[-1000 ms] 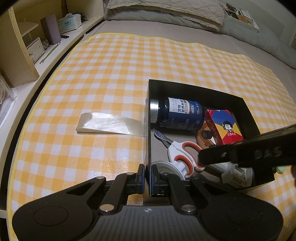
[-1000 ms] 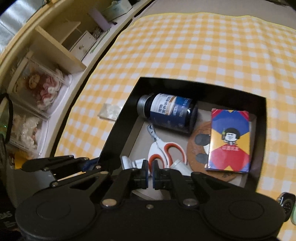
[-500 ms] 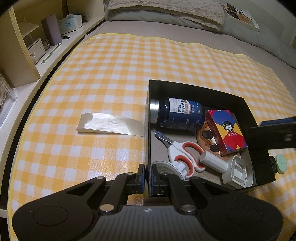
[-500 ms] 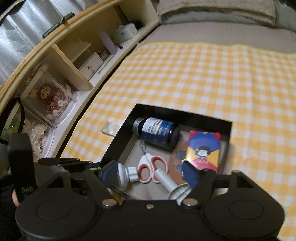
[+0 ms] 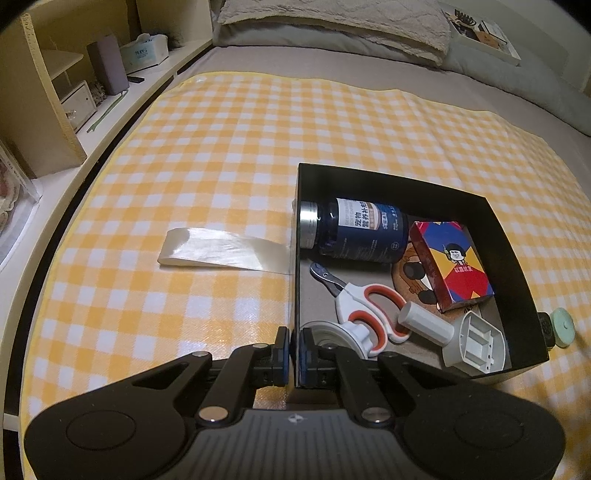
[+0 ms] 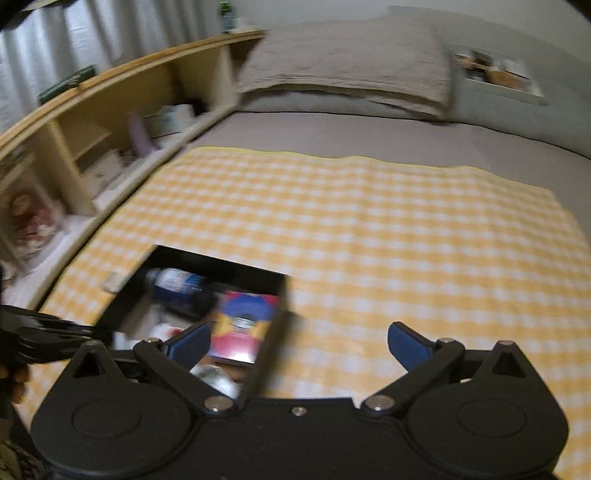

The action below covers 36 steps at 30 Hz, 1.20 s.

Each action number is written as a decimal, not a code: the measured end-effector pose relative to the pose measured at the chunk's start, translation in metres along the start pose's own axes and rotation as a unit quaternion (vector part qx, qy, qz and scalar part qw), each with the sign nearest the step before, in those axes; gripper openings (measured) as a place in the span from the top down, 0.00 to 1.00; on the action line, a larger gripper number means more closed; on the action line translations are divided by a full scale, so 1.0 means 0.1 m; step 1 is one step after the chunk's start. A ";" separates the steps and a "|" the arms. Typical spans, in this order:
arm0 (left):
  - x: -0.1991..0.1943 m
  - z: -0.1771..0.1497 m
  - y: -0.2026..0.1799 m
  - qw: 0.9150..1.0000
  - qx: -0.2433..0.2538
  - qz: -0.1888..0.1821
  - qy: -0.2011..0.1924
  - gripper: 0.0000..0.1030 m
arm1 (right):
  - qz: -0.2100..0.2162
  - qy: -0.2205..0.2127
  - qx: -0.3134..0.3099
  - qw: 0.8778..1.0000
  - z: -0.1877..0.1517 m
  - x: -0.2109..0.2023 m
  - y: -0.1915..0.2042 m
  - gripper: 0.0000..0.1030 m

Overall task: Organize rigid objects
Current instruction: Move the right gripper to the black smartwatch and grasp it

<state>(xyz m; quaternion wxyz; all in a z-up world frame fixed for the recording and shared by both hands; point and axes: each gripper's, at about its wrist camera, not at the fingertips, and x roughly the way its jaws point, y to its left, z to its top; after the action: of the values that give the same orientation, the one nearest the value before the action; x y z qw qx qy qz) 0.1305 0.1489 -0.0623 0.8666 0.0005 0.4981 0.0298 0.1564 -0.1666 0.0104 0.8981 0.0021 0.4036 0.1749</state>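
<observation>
A black box (image 5: 391,184) sits on the yellow checked cloth. It holds a dark blue jar (image 5: 354,229), a red and blue card box (image 5: 452,264), orange-handled clippers (image 5: 365,302), a grey cylinder piece (image 5: 450,334) and a round white piece (image 5: 325,334). My left gripper (image 5: 294,345) is shut on the box's near left wall. My right gripper (image 6: 297,341) is open and empty, above the cloth at the box's right side (image 6: 273,332). The right wrist view is blurred.
A clear tape strip (image 5: 225,251) lies on the cloth left of the box. A small green-capped object (image 5: 559,326) lies just outside the box's right wall. Wooden shelves (image 5: 55,92) run along the left. Pillows (image 5: 332,22) lie at the far end.
My right gripper opened over the box, leaving the grey cylinder piece inside, then pulled up and away to the right. My left gripper has not moved.
</observation>
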 end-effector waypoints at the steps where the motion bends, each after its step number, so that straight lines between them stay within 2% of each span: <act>1: 0.00 0.00 -0.01 1.000 0.000 0.002 0.000 0.94 | -0.009 0.001 0.004 1.000 -0.03 -0.01 -0.07 0.00; 4: 0.00 0.00 -0.02 1.000 0.001 0.006 0.000 0.94 | -0.035 0.018 0.023 0.999 -0.16 0.01 -0.28 0.00; 8: -0.01 -0.01 -0.02 1.000 0.000 0.009 -0.001 0.94 | -0.051 0.083 0.085 0.992 -0.38 0.17 -0.60 0.00; 9: -0.01 -0.01 -0.02 1.000 0.000 0.009 -0.001 0.94 | -0.052 0.104 0.106 0.988 -0.43 0.22 -0.68 0.03; 10: -0.01 -0.01 -0.02 1.000 0.000 0.009 -0.001 0.94 | -0.048 0.119 0.125 0.984 -0.48 0.26 -0.74 0.08; 11: -0.01 -0.01 -0.02 1.000 0.000 0.009 -0.001 0.94 | -0.037 0.132 0.145 0.980 -0.53 0.29 -0.79 0.20; 12: -0.01 -0.01 -0.02 1.000 -0.001 0.009 -0.002 0.94 | -0.024 0.145 0.162 0.976 -0.56 0.31 -0.83 0.27; 15: -0.02 -0.01 -0.02 1.000 -0.001 0.011 -0.002 0.94 | 0.031 0.182 0.205 0.961 -0.67 0.40 -0.83 0.33; 17: -0.02 -0.01 -0.02 1.000 -0.002 0.012 -0.002 0.94 | 0.052 0.201 0.211 0.955 -0.70 0.47 -0.76 0.37; 19: -0.01 -0.01 -0.02 1.000 -0.004 0.012 -0.002 0.94 | 0.055 0.207 0.201 0.956 -0.73 0.53 -0.67 0.37; 24: -0.01 -0.01 -0.01 1.000 -0.006 0.012 0.000 0.94 | 0.025 0.203 0.172 0.964 -0.75 0.73 -0.50 0.39; 31: -0.01 -0.01 -0.05 1.000 0.004 0.020 0.001 0.94 | 0.008 0.189 0.157 0.969 -0.64 0.87 -0.45 0.41; 36: -0.01 0.00 -0.05 1.000 0.007 0.019 0.001 0.94 | -0.010 0.185 0.144 0.972 -0.59 0.94 -0.39 0.46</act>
<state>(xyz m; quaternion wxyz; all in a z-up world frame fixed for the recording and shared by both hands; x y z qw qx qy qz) 0.1301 0.1444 -0.0622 0.8652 0.0158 0.4993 0.0425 0.1835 -0.1814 -0.1025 0.8000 0.0950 0.5833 0.1035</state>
